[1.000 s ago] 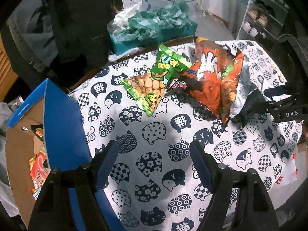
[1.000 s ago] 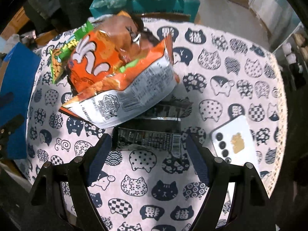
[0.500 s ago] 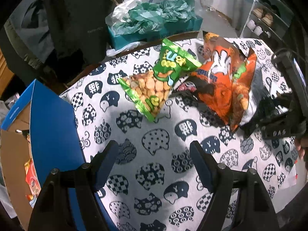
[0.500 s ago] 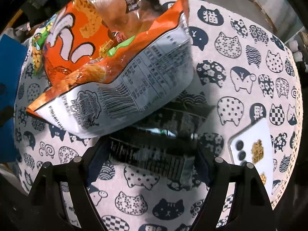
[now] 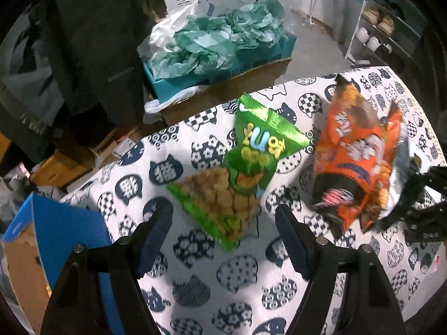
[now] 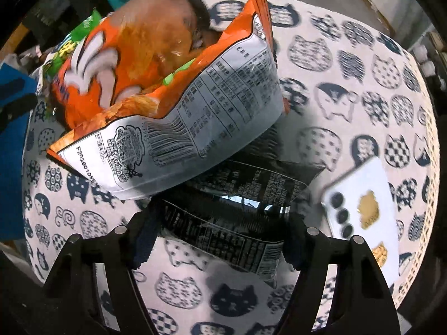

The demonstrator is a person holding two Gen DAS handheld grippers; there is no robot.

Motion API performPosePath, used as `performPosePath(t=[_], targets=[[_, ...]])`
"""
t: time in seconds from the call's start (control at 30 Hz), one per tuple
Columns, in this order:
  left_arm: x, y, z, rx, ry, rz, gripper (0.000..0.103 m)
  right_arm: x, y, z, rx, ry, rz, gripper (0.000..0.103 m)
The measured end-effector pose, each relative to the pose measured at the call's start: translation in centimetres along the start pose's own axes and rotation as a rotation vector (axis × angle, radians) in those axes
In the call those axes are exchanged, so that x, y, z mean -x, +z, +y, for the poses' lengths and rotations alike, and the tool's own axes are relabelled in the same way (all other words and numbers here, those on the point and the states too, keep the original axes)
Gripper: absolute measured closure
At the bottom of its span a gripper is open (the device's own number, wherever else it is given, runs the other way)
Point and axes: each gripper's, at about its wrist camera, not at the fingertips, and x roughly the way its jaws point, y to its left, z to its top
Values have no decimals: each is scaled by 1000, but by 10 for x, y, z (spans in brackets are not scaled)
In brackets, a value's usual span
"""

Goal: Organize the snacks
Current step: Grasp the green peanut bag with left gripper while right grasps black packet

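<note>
Now the right gripper is closing its half-open jaws around the black packet under the orange bag; left gripper is nearing the green bag, fingers apart, empty.

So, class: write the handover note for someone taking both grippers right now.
Left gripper: open, above the green crinkly biscuit bag.
Right gripper: jaws closing around the black glossy snack packet, which lies partly under the orange and white crisp bag.
Done: some packets seem to be in the blue cardboard box.
Left: three bags on the cat-print tablecloth; mind the white phone.
</note>
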Motion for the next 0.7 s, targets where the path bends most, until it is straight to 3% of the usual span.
performPosePath(t=[0.37,0.57,0.7], targets=[[-29,24,-19,-93,70,-17,25,26,-20,-30,-32,44,-29,33],[-31,27,-20,-97,38,-42,26,49,-26,-46,-39,58,-53,33],[-29,25,-24,-118,43,-58,33,54,-26,-49,-40,67,-61,33]])
